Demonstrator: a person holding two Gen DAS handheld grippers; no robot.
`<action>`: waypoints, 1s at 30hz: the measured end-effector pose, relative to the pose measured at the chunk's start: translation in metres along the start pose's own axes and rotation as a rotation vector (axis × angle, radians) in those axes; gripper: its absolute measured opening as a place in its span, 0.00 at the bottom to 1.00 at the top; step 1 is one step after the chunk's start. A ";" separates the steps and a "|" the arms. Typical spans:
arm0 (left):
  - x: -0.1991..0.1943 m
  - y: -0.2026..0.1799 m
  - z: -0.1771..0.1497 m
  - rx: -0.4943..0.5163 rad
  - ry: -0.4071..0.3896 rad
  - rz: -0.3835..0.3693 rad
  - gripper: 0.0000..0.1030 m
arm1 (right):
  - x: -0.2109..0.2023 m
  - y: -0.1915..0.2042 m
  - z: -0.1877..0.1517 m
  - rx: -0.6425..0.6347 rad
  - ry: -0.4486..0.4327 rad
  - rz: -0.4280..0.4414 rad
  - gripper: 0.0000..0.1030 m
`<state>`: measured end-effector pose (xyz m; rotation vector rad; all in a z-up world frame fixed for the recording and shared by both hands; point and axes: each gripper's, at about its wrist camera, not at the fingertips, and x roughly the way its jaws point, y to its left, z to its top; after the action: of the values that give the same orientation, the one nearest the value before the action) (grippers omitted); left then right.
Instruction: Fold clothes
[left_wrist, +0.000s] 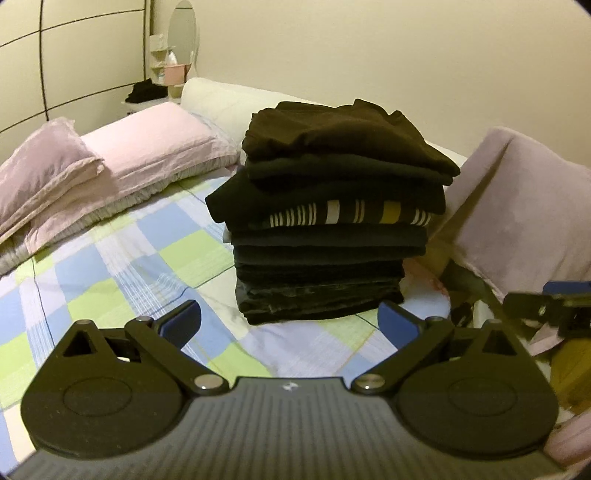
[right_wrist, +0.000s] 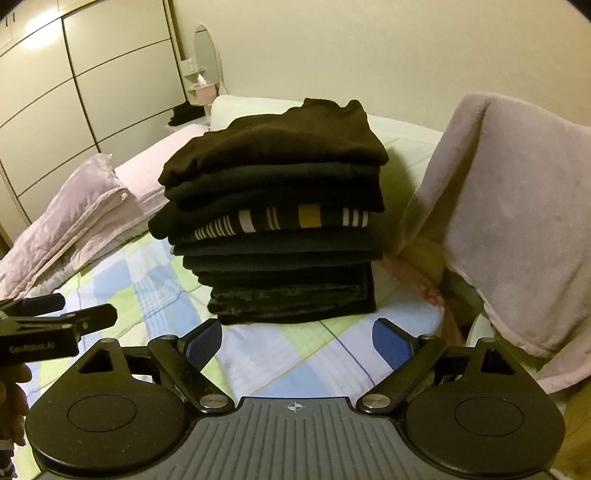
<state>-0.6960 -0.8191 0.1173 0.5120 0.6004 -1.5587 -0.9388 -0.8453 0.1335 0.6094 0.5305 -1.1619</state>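
Note:
A tall stack of folded dark clothes stands on the checked bedsheet. A brown garment lies on top, and a striped black, white and yellow one sits midway down. My left gripper is open just short of the stack's base, with nothing between its blue pads. My right gripper is open too, empty, in front of the stack's foot. Each gripper shows at the edge of the other's view: the right gripper, the left gripper.
Pink pillows and a folded lilac quilt lie at the left by the headboard. A pink towel hangs over something at the right edge of the bed. A wardrobe and a small shelf with a mirror stand behind.

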 end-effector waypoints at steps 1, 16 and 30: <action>0.000 -0.002 0.000 -0.002 0.005 0.003 0.97 | 0.000 -0.002 0.000 -0.006 0.003 0.003 0.89; 0.001 -0.019 -0.008 0.011 0.042 0.042 0.97 | 0.006 -0.008 -0.005 -0.019 0.026 0.052 0.89; 0.008 -0.020 -0.009 0.025 0.036 0.046 0.97 | 0.010 -0.007 -0.006 -0.013 0.039 0.043 0.89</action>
<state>-0.7168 -0.8187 0.1071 0.5699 0.5929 -1.5182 -0.9431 -0.8500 0.1215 0.6302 0.5555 -1.1071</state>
